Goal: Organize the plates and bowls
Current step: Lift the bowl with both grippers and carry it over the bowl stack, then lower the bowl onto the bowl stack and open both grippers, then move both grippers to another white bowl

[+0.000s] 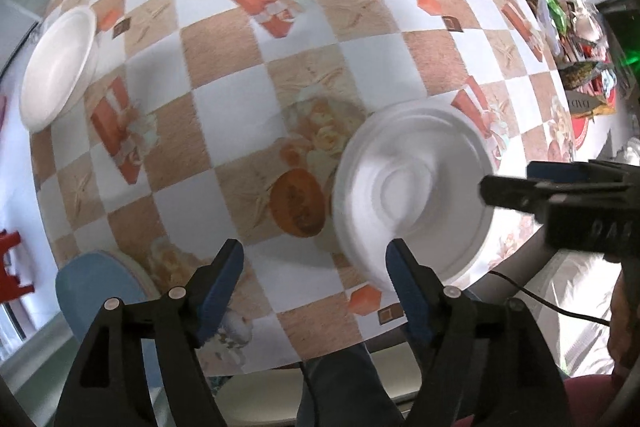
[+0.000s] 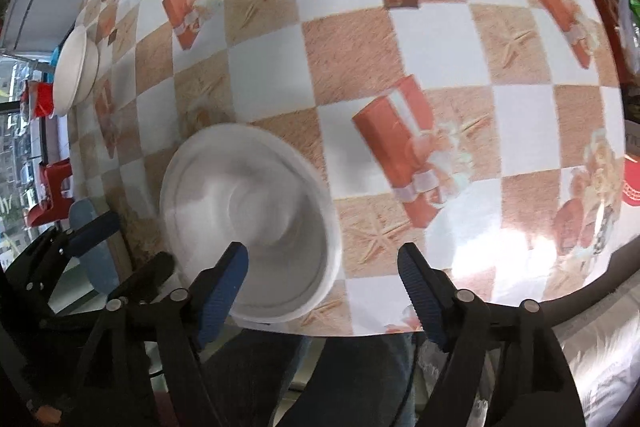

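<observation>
Left wrist view: left gripper (image 1: pixel 314 269) jaws apart, nothing between; white foam plate (image 1: pixel 414 203) lies blurred on checkered tablecloth (image 1: pixel 224 75) at four o'clock, rim beside the right blue pad. Stacked white foam bowls (image 1: pixel 58 67) at nine o'clock. Right wrist view: right gripper (image 2: pixel 322 273) spread, empty; plate (image 2: pixel 250 223) at seven o'clock; bowls (image 2: pixel 76 71) at ten o'clock.

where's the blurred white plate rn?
Near table edge: the plate shows right of centre in left wrist view, lower left in right wrist view, between both open grippers.
</observation>
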